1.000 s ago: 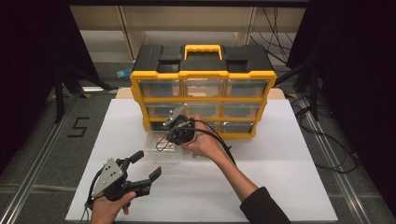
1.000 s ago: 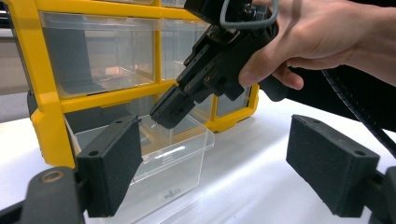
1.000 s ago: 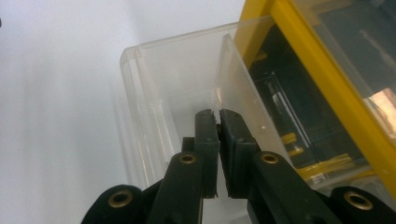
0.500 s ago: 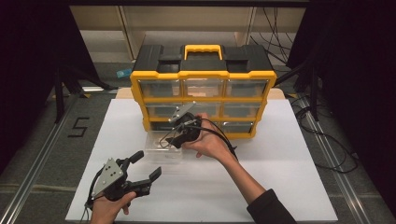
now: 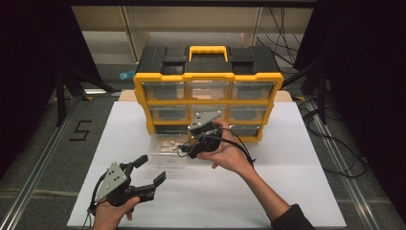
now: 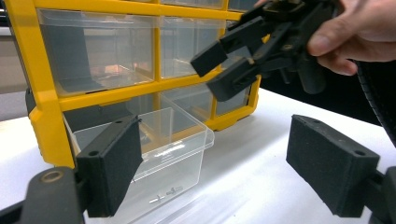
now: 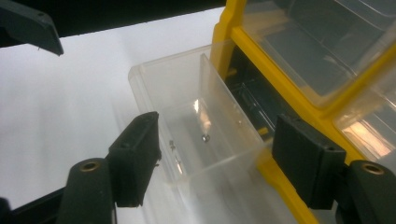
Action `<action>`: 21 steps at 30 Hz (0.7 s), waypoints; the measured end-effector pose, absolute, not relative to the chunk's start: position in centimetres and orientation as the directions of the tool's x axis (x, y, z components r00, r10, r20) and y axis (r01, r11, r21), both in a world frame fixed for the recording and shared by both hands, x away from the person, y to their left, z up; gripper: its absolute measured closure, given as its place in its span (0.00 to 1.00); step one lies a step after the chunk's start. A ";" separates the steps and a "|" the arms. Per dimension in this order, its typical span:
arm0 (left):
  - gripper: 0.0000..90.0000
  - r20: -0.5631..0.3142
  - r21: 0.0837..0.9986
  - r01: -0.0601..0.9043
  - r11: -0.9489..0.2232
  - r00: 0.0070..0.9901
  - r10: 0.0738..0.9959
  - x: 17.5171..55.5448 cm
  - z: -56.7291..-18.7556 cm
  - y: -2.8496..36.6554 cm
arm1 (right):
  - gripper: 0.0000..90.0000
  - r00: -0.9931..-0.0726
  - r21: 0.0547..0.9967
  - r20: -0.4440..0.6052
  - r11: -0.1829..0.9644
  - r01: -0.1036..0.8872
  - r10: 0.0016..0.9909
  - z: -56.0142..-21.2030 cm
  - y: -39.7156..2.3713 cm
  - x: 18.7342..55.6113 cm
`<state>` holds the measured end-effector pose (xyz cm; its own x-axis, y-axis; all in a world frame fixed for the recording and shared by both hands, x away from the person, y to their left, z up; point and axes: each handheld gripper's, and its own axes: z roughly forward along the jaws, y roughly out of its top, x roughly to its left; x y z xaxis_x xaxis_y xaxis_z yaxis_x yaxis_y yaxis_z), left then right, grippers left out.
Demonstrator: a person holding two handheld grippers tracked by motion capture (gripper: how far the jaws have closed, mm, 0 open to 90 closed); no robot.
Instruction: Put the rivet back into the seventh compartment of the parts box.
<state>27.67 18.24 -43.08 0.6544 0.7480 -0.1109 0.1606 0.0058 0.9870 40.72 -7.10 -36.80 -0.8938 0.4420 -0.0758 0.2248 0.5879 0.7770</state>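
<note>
Yellow-framed, the organizer (image 5: 207, 103) stands at the back of the white table (image 5: 297, 191) with its black top and yellow handle, and I count nine drawer bays in three rows of three. One clear drawer (image 5: 167, 146) is out of its bay and sits on the table just in front of the bottom-left opening. Over the last second my right gripper (image 5: 187, 147) has lifted a little and swung toward the organizer's lower middle, above the drawer's right end, while my left gripper (image 5: 149, 171) has stayed where it was, low at the near left of the table, well apart from the drawer. Both sets of jaws stand spread and hold nothing. From above, the drawer's contents read as a pale brownish blur; the right gripper view looks down into the drawer (image 7: 196, 126) and picks out one small round metal piece (image 7: 204, 137) on its floor, with a few tiny bits near the wall that I cannot identify, and the dark empty bay behind it. The left gripper view sees the drawer (image 6: 154, 154) side-on, at the organizer's foot, with my right gripper (image 6: 219, 70) hanging above and beyond it, my right hand (image 6: 359, 32) wrapped around its body.
</note>
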 end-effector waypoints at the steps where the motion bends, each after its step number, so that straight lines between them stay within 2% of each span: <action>1: 0.20 -0.113 0.987 0.162 0.006 0.658 0.744 27.7 -43.1 18.2 | 0.36 -0.894 0.777 -0.076 0.588 0.225 0.442 -36.8 -7.1 40.7; 5: 0.20 -0.126 0.984 0.177 0.010 0.658 0.743 27.6 -43.2 18.2 | 0.34 -0.892 0.807 -0.059 0.547 0.222 0.448 -36.8 -8.4 39.9; 6: 0.20 -0.155 0.980 0.198 0.028 0.666 0.730 27.5 -43.2 18.0 | 0.34 -0.889 0.815 -0.059 0.537 0.220 0.454 -36.8 -8.6 39.8; 8: 0.20 -0.109 0.986 0.167 -0.002 0.654 0.749 27.7 -43.1 18.2 | 0.33 -0.886 0.821 -0.047 0.523 0.229 0.462 -36.8 -9.1 39.6; 9: 0.20 -0.045 0.984 0.159 -0.082 0.667 0.744 27.7 -43.0 18.8 | 0.33 -0.882 0.832 -0.046 0.506 0.226 0.470 -36.8 -9.5 39.4; 10: 0.20 -0.044 0.983 0.160 -0.086 0.667 0.744 27.7 -43.0 18.8 | 0.33 -0.882 0.834 -0.038 0.501 0.232 0.470 -36.8 -9.7 39.3; 11: 0.20 -0.140 0.986 0.162 0.044 0.648 0.749 27.7 -43.1 18.0 | 0.33 -0.880 0.838 -0.031 0.492 0.236 0.474 -36.8 -10.1 39.2; 16: 0.20 -0.149 0.986 0.159 0.059 0.649 0.746 27.7 -43.1 17.9 | 0.32 -0.872 0.848 -0.031 0.474 0.235 0.488 -37.0 -11.6 38.5; 21: 0.20 -0.148 0.985 0.161 0.055 0.650 0.745 27.7 -43.1 17.8 | 0.31 -0.865 0.865 0.010 0.430 0.260 0.502 -37.4 -12.9 37.7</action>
